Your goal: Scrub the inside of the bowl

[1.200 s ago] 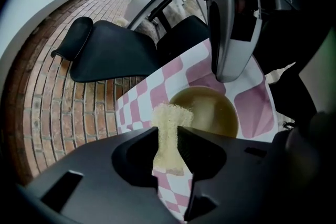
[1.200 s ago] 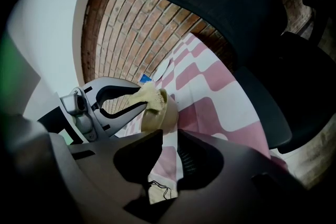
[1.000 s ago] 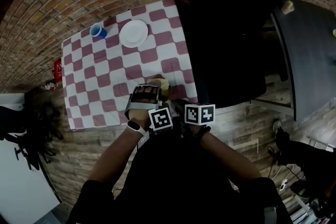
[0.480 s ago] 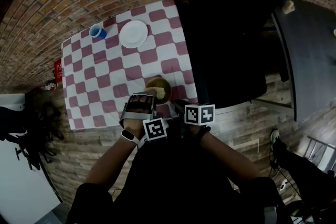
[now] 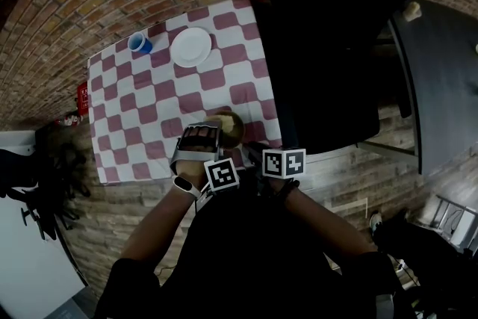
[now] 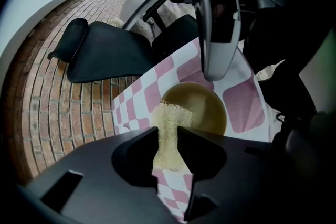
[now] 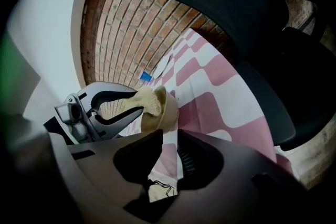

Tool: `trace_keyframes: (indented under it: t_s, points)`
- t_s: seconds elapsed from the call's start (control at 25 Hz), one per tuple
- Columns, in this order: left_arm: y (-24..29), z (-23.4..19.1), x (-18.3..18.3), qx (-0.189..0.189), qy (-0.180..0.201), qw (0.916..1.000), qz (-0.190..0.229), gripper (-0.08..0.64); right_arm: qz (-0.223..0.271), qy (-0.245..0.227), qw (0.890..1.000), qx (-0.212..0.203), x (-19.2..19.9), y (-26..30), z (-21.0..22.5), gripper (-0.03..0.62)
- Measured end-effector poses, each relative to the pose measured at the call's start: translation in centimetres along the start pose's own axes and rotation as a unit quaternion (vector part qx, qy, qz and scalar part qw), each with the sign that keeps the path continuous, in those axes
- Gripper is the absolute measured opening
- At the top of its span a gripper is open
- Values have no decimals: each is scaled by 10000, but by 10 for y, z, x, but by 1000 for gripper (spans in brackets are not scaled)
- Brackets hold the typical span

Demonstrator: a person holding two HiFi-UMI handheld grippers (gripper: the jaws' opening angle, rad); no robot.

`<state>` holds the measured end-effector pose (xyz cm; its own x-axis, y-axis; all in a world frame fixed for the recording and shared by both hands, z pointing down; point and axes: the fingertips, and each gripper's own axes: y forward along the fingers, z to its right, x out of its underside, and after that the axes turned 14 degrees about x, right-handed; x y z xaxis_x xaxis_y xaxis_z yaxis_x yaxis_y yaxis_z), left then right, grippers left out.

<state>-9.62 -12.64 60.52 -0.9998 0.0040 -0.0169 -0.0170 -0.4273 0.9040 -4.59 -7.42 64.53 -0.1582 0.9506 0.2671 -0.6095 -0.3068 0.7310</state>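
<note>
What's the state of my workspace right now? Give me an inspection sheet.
Surface: checked tablecloth over the table.
Job's things: bowl tilted, near the table edge; scrubber at its mouth.
Clutter: white plate and blue cup at the far side.
Grippers: left gripper shut on the scrubber; right gripper appears to pinch the bowl's rim.
Cables: thin wire under the right gripper.
Surroundings: black chair, brick floor.
</note>
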Motion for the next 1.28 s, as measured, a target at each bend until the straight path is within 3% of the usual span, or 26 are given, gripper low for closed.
trace_keyframes:
  t_s: [0.32, 0.68, 1.12, 1.28]
  points:
    - [7, 6, -28, 29, 40, 9995, 310, 115, 4, 53, 10000, 26, 1, -2, 5, 101]
    - [-2, 32, -16, 302, 26, 9993, 199, 116, -10, 99, 9999, -10, 3, -5, 7, 102]
    - [9, 10, -10, -15, 173, 9998, 4, 117, -139, 22, 9999, -56, 12, -4, 3, 103]
    - [18, 18, -5, 259, 439, 9981, -338, 116, -146, 16, 9999, -50, 15, -5, 4, 103]
